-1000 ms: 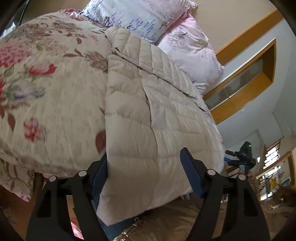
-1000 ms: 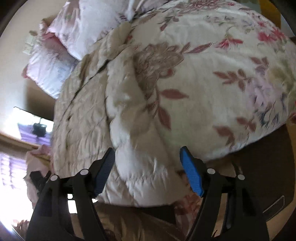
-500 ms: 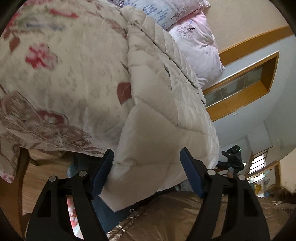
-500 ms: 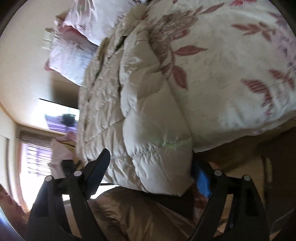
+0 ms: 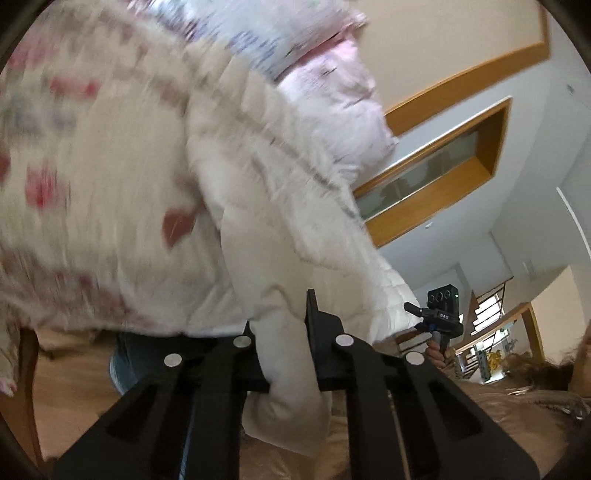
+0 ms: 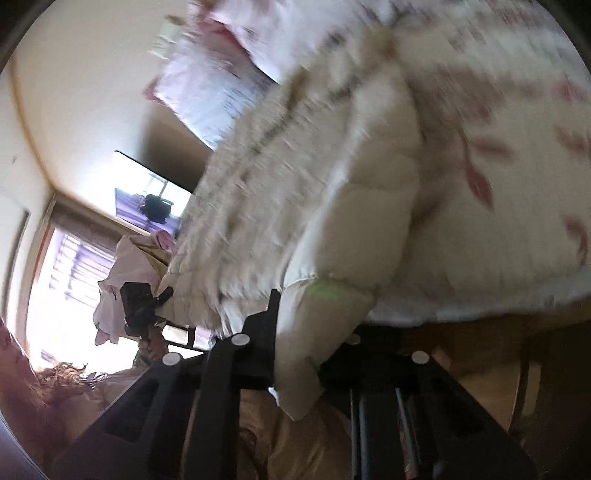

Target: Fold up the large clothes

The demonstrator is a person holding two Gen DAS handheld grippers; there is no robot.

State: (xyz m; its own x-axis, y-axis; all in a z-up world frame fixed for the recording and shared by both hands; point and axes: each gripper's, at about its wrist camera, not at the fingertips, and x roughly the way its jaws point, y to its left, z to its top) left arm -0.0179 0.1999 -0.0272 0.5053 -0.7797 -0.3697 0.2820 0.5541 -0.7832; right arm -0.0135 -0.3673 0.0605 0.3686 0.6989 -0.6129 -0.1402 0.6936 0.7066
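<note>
A cream quilted down jacket (image 5: 273,206) lies spread over a bed, on top of a floral quilt (image 5: 92,177) printed with red flowers and leaves. Its near edge hangs off the side of the bed toward both cameras. At the head of the bed sit a blue-patterned white pillow (image 5: 266,33) and a pink pillow (image 5: 340,110), with the jacket's far end reaching up close to them. Both views are smeared with motion blur, so the stitching and the print read only roughly.

The left tongs (image 5: 280,332) are closing on a hanging fold of the jacket's hem, and the cloth is pinched between the two black jaws, with a flap drooping below them. The right tongs (image 6: 299,332) are likewise closing on another corner of the hem (image 6: 317,332), the padded cloth squeezed between the jaws and spilling out beneath.

In the left wrist view, the other handheld gripper (image 5: 441,317) shows past the jacket's edge, gripped by a hand (image 5: 436,354). Behind it stand a wood-framed interior window (image 5: 436,162) and a staircase railing (image 5: 487,314). Below the tongs is shiny tan fabric (image 5: 498,424), apparently the person's clothing. In the right wrist view, a bright window (image 6: 62,280) and a heap of pale pink cloth (image 6: 122,280) lie beyond the bed.
</note>
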